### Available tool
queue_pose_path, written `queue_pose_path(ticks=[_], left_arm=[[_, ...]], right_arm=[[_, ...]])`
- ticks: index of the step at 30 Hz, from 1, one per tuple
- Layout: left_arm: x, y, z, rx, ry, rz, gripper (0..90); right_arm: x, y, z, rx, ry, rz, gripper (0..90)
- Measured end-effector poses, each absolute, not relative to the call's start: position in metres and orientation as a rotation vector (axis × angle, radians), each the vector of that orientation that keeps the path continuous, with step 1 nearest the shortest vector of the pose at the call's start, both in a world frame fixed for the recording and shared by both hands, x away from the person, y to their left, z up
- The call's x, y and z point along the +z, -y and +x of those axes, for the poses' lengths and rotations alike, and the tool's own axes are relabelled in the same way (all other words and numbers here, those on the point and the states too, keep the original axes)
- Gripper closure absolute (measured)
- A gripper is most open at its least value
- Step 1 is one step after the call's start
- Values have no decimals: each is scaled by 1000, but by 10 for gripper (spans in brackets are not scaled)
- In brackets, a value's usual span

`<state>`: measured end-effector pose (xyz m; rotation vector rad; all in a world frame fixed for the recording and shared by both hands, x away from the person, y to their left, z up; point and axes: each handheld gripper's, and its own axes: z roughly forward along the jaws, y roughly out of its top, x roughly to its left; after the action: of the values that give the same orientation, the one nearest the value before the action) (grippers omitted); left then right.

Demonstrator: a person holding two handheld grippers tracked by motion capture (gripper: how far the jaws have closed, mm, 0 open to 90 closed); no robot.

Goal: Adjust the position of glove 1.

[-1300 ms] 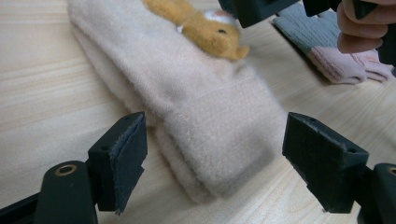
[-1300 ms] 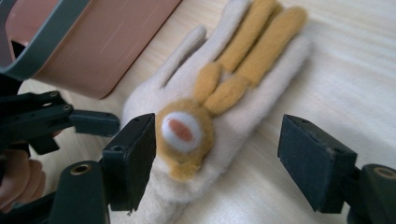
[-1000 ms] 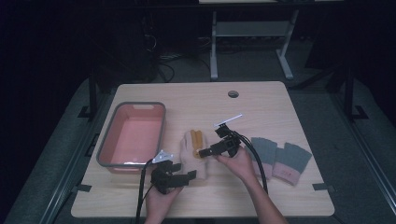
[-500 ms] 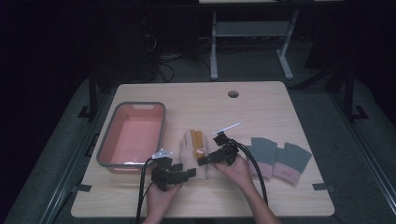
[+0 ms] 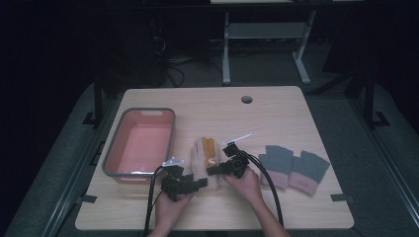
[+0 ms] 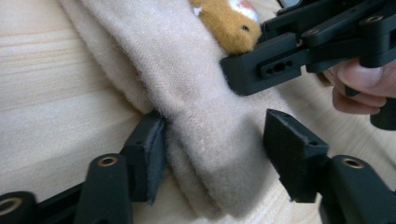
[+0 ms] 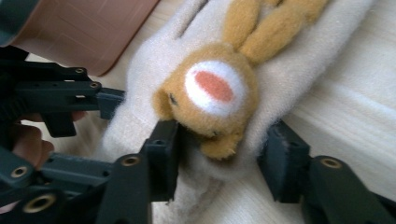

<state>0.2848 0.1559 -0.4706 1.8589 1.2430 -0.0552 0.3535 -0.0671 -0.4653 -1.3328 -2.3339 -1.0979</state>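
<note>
A cream fleece glove (image 5: pixel 202 153) with an orange bunny (image 7: pixel 210 88) sewn on it lies flat at the middle of the wooden table (image 5: pixel 276 118). My left gripper (image 5: pixel 200 182) reaches in from the left at the glove's cuff (image 6: pixel 205 107). Its jaws have just been closing, and both pads now press the bunched cuff. My right gripper (image 5: pixel 211 171) comes in from the right just above it. Its jaws have just been closing too, and they pinch the glove (image 7: pixel 289 79) at the bunny's face. The two grippers nearly touch.
A pink tub with a grey rim (image 5: pixel 111 153) stands left of the glove, close to my left gripper. A pair of grey gloves with pink cuffs (image 5: pixel 294 168) lies to the right. A cable hole (image 5: pixel 246 99) is at the table's far side.
Both sets of jaws have narrowed onto the cream glove. My right gripper has come down and left to the bunny. The left hand has barely shifted.
</note>
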Motion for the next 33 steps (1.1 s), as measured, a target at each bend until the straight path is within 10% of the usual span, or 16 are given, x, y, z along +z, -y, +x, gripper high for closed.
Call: queue_pose_path(ticks=[10, 26, 33], left_arm=[[-471, -156, 293, -126, -1223, 1836, 647], [-468, -151, 296, -131, -1189, 1855, 680], [-469, -153, 295, -127, -1198, 1862, 680]], right_arm=[[-468, 71, 352, -1141, 2298, -1312, 695], [-460, 80, 350, -1166, 2317, -1286, 798], [-468, 84, 357, -1112, 2236, -1385, 500]])
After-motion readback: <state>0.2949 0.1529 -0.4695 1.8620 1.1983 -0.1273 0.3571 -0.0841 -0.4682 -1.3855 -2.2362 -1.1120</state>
